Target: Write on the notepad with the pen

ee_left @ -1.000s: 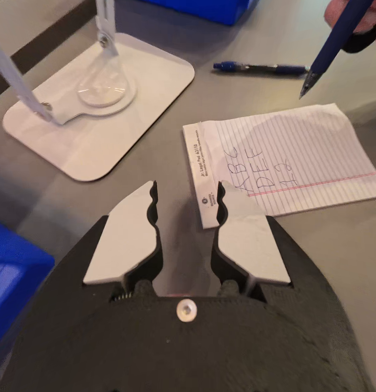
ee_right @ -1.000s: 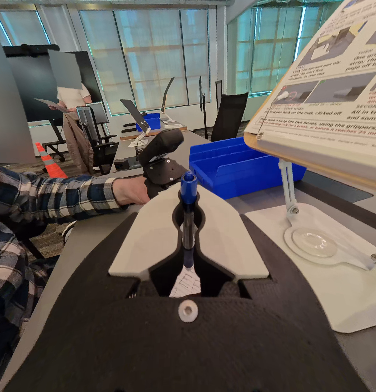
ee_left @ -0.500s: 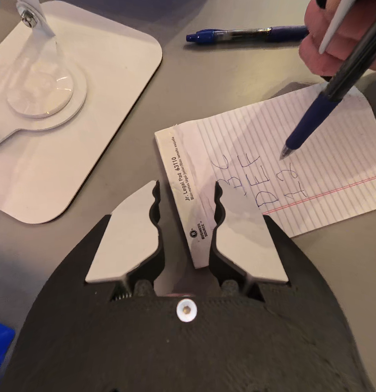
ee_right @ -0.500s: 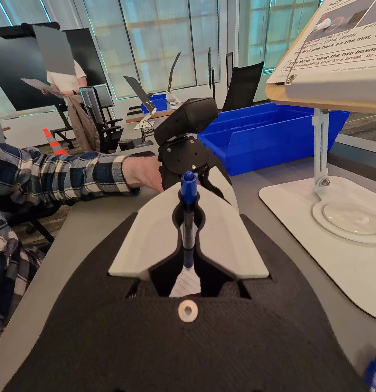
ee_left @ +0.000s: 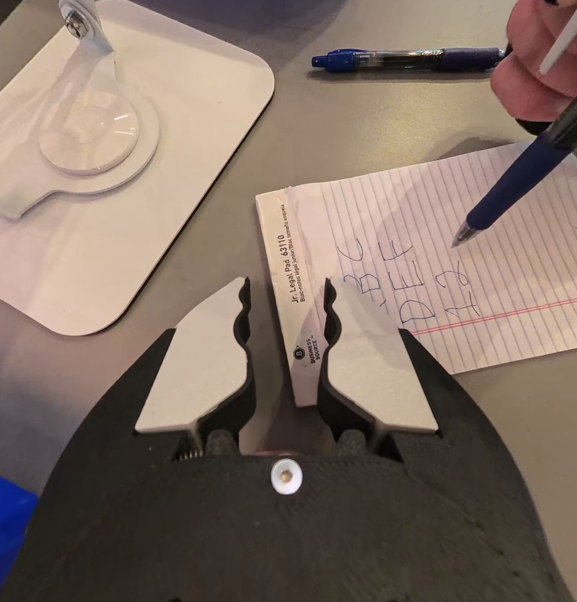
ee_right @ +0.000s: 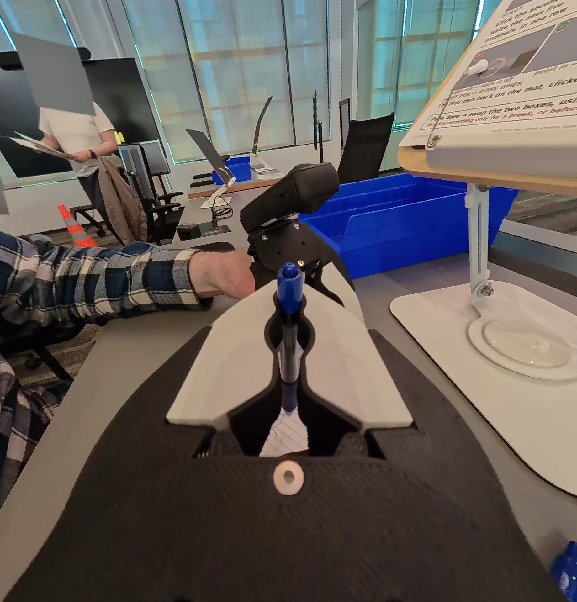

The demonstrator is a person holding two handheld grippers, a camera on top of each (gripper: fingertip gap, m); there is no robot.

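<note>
A white lined notepad [ee_left: 443,260] with blue handwriting lies on the grey table [ee_left: 346,130]. My left gripper [ee_left: 286,283] is open and straddles the pad's bound edge. Its right finger [ee_left: 355,325] lies over the page and its left finger [ee_left: 215,325] over the table. My right gripper [ee_right: 289,303] is shut on a blue pen [ee_right: 290,280]. In the left wrist view this pen [ee_left: 508,195] slants down, with its tip just at the page to the right of the writing. A strip of the page [ee_right: 284,436] shows under the right jaws.
A second blue pen [ee_left: 404,60] lies on the table behind the pad. A white stand base [ee_left: 150,163] sits to the left and carries an instruction sheet [ee_right: 508,97]. A blue bin [ee_right: 411,224] stands behind, and another blue corner [ee_left: 3,537] shows near left. The left gripper's tips are roughly 12 cm from the right gripper's.
My left gripper moved forward over the pad's bound edge and its jaws narrowed a little. The pen in my right gripper came down from above the table to the page.
</note>
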